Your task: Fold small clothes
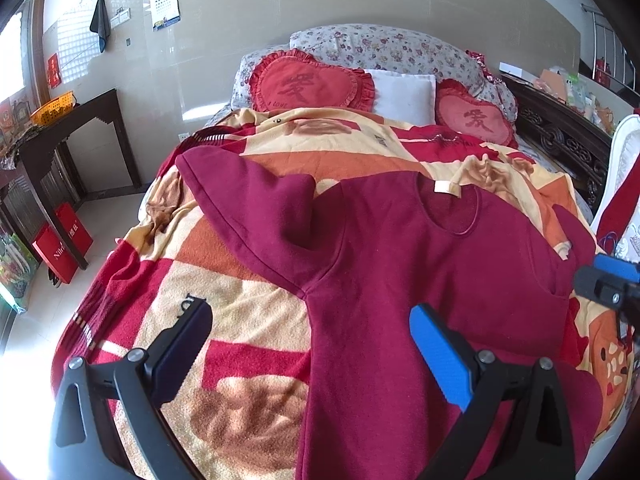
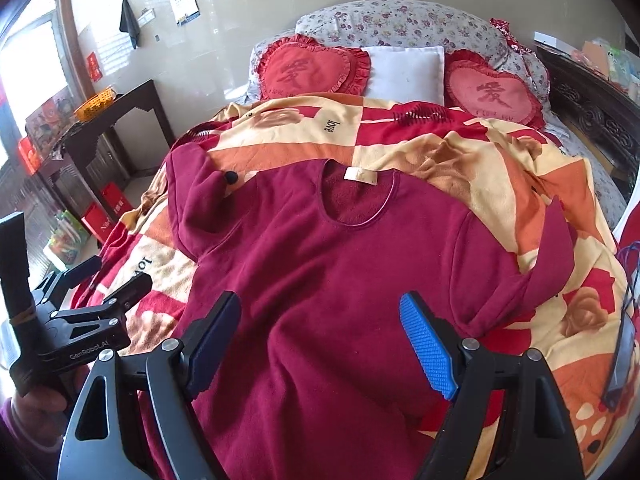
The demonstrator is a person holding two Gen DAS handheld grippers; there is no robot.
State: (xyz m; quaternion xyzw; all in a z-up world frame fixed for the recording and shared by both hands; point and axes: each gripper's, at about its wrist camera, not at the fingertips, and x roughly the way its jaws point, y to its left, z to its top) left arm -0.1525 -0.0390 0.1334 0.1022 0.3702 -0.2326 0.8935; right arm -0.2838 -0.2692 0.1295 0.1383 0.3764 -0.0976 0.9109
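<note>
Nearest to us in the right wrist view, the right gripper (image 2: 320, 340) hangs with its fingers spread wide over the lower body of the maroon fleece top (image 2: 340, 280), nothing between the pads. That top lies face up on the patterned blanket (image 2: 500, 168) of the bed, its long axis running from the hem under us up to the round neckline (image 2: 360, 200) with a pale label, pointing toward the heart-shaped cushions (image 2: 316, 68). In the left wrist view the left gripper (image 1: 312, 352) is likewise spread and empty, straddling the garment's left side seam just below the armpit. One sleeve (image 1: 248, 204) is flung out toward the left and partly doubled over; the other sleeve (image 2: 532, 264) appears bunched and turned back near the right edge, though the fisheye warp makes its lie hard for us to read. We judge the right hand nearer that bunched sleeve, the left nearer the outstretched one, so each would take its own side inward.
</note>
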